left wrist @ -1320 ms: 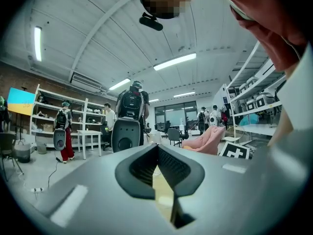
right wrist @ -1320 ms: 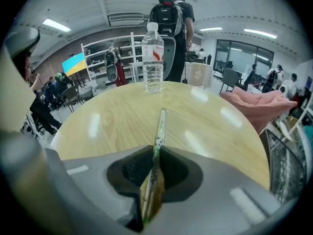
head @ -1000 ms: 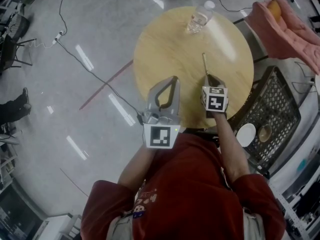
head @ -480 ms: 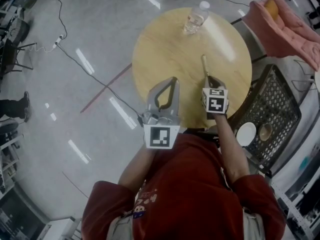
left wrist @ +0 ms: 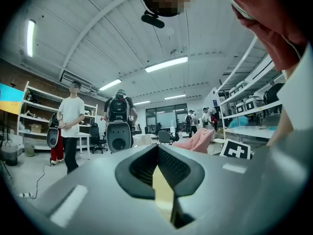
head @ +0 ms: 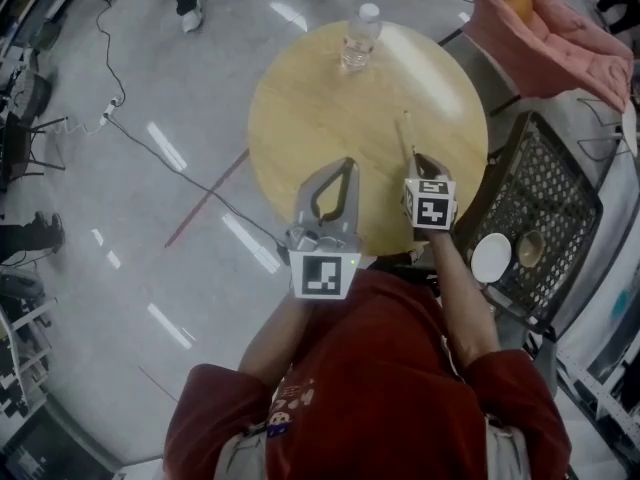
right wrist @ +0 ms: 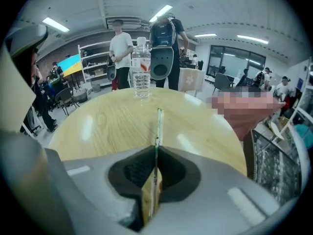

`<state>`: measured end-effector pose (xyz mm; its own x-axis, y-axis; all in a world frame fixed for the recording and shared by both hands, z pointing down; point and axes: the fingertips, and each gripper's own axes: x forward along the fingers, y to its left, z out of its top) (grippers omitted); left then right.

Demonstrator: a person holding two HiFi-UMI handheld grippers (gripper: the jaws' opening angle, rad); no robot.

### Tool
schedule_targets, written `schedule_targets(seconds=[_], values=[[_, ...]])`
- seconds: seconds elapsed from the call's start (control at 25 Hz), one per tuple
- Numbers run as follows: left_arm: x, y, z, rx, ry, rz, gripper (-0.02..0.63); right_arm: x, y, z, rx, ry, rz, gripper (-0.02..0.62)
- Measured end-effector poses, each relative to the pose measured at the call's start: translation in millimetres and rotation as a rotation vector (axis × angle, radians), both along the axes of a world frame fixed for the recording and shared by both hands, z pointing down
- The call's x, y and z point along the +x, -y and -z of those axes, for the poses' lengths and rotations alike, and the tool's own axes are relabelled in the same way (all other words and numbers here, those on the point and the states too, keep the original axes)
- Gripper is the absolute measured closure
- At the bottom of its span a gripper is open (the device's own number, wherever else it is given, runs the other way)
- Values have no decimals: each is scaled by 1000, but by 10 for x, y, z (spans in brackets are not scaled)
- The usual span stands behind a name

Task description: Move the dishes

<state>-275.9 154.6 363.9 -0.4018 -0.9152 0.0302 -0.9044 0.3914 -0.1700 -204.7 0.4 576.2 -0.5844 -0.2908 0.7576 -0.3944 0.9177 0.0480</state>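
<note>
My right gripper (head: 417, 158) is over the near right part of the round wooden table (head: 330, 118), tilted down. It is shut on a thin wooden utensil (head: 407, 131) that sticks out past its tips toward the bottle. In the right gripper view the utensil (right wrist: 157, 126) stands edge-on between the jaws of my right gripper (right wrist: 155, 151). My left gripper (head: 347, 165) is level over the table's near edge, shut and empty. A white plate (head: 491, 258) and a brown bowl (head: 530, 250) lie in a black wire basket (head: 560, 183) to the right of the table.
A clear water bottle (head: 358, 40) stands at the table's far edge. A pink cloth (head: 545, 28) lies draped behind the basket. Cables run over the grey floor (head: 150, 148) on the left. Several people stand beyond the table in the gripper views.
Both grippers have drifted a little over the table, the right one still holding the utensil. The table and bottle now sit further left in the head view.
</note>
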Motion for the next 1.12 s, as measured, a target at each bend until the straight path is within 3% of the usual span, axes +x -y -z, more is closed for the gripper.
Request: schedule_targets(seconds=[0.56,1.12], values=[[559,532,197,31,35,-174,600,799,448,256,33,40,-186,575],[1472,1162,356,38,37,-409,600,2051,841,419,57,47,-428,575]])
